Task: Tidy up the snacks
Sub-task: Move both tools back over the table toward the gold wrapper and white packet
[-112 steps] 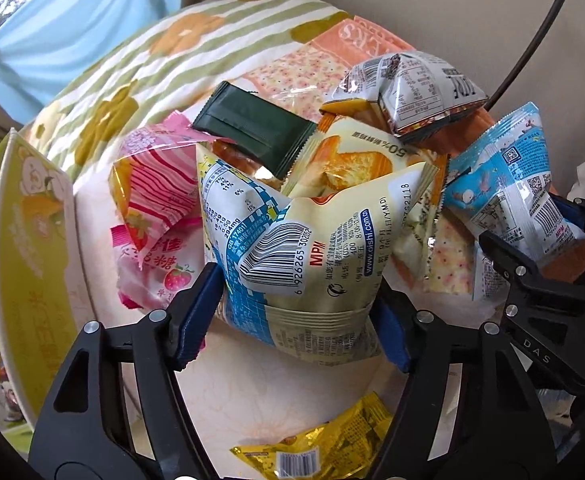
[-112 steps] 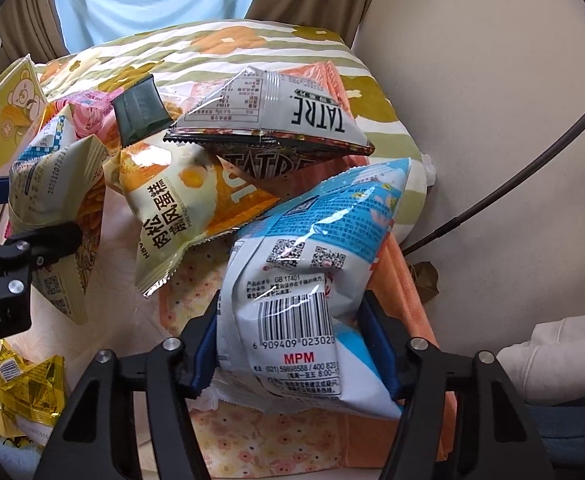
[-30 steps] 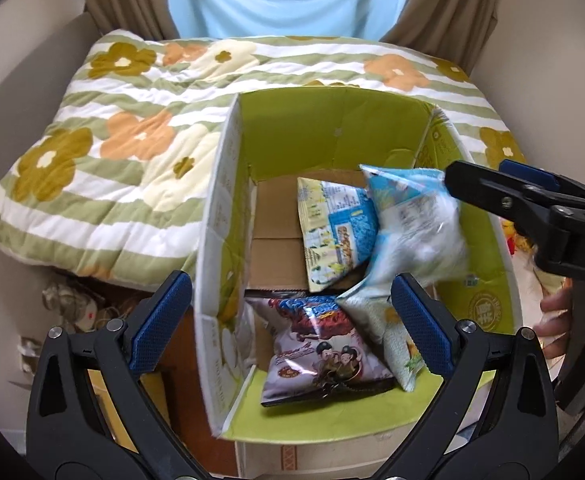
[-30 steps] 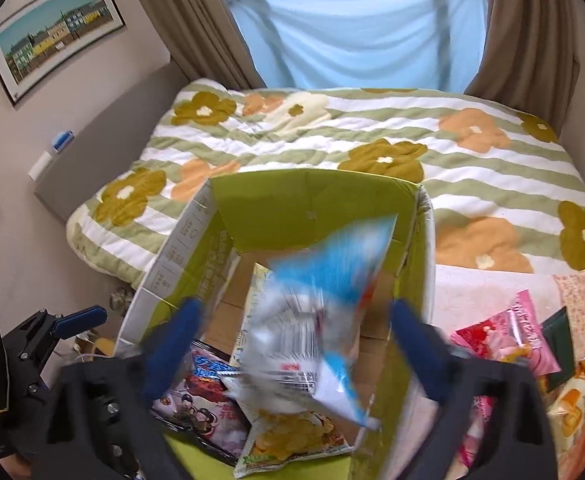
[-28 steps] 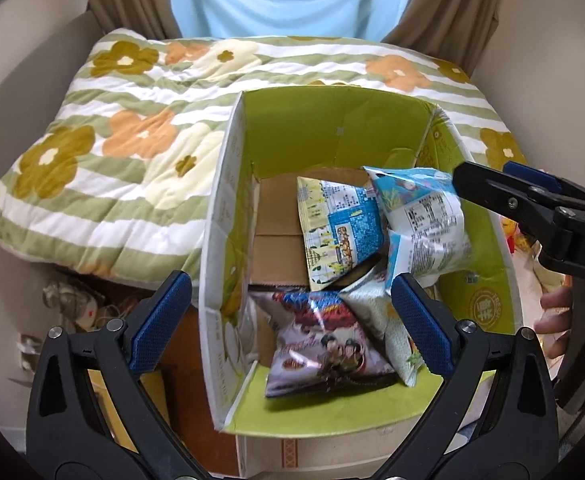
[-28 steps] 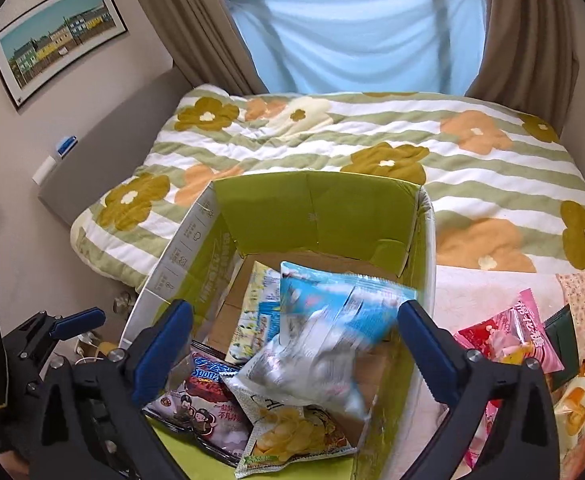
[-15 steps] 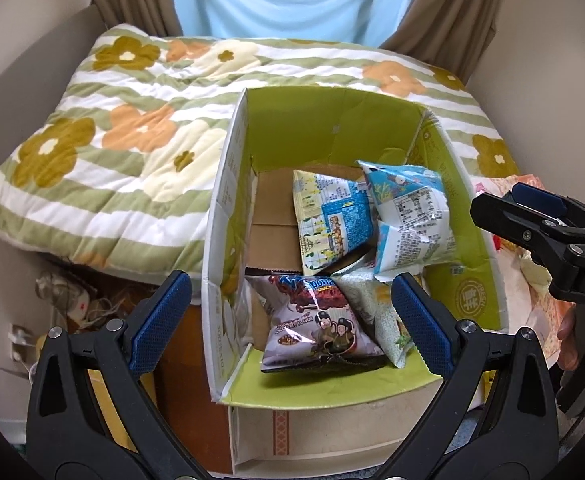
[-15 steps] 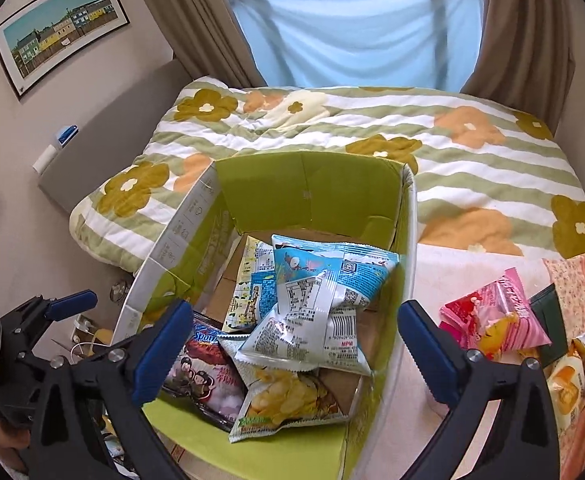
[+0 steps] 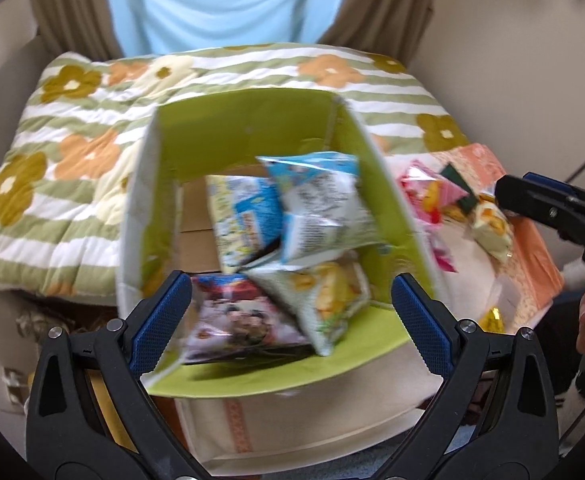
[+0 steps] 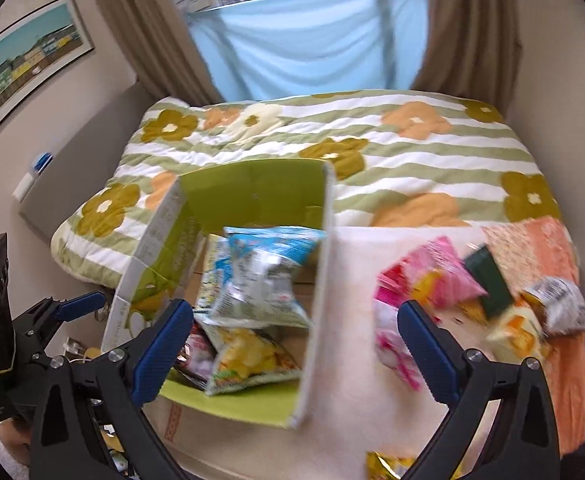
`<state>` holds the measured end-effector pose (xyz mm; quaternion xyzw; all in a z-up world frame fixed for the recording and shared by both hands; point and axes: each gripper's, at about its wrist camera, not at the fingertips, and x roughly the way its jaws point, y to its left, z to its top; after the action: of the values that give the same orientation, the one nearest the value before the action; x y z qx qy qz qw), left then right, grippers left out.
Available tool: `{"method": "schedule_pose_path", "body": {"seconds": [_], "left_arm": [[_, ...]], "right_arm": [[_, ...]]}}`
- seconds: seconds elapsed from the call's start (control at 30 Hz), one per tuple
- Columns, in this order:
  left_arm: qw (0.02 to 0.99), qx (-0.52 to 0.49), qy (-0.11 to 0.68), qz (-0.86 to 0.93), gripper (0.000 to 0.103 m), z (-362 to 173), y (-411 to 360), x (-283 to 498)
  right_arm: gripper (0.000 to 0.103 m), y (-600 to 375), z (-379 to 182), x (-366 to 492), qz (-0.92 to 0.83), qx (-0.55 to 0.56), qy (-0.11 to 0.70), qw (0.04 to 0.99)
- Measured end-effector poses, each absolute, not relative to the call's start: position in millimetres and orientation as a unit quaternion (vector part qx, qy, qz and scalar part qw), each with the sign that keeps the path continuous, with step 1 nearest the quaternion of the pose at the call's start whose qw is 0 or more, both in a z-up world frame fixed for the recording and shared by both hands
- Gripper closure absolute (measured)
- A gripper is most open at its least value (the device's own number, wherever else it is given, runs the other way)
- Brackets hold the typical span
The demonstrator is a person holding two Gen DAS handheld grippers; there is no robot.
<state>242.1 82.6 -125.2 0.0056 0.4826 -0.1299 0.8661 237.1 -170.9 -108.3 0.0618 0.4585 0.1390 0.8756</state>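
Bedroom with brown curtains and a pale blue sheet over the window; floral quilt (image 10: 392,148) striped green and white across the bed.

Left gripper (image 9: 290,320) spread wide, nothing between its blue pads, hanging over the near edge of the green box (image 9: 248,124); right gripper (image 10: 294,342) likewise wide apart and holding nothing, straddling the box's right wall and the cream cloth beside it.

Loose snacks on the cloth, right of the box: pink packet (image 10: 440,276), dark green packet (image 10: 488,282) leaning against it, silver packet (image 10: 560,310) further right, yellow-orange packet (image 10: 516,334) just below; second pink packet (image 10: 392,344) close behind the right pad, partly hidden; scrap of yellow foil packet (image 10: 384,466) at the bottom edge. Orange patterned cloth (image 10: 540,248) under the right end of the pile. Framed picture (image 10: 28,64) on the left wall.

Inside the box, open at the top: blue-and-white bag (image 9: 320,208) uppermost, tilted against the right wall; yellow-and-blue bag (image 9: 240,220) beside it on the left; chip bag (image 9: 324,296) with yellow print under both; purple cartoon bag (image 9: 236,320) flat at the near left corner; bare cardboard floor showing at the back left. Details blurred.
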Motion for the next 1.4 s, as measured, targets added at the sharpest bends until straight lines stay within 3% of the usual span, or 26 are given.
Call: {"method": "schedule_pose_path", "body": {"seconds": [0.47,0.77,1.13,1.4], "left_arm": [[0.856,0.03,0.493,-0.154,0.004,-132,-50,179],[0.831,0.134,0.509,-0.183,0.004,-169,-155,129],[0.751,0.264,0.547,-0.259,0.004,-217,-193,125],[0.695,0.3,0.572,-0.315,0.004,-262,-197,142]], "right_arm": [[0.001,-325,-98,181,0.104,0.091,0.442,0.886],[0.001,-402,-132,144,0.148,0.045,0.483,0.862],[0.001,-413,-196,126,0.208,-0.021,0.55,0.809],[0.001,-386,-245,130,0.232,-0.091,0.587,0.771]]}}
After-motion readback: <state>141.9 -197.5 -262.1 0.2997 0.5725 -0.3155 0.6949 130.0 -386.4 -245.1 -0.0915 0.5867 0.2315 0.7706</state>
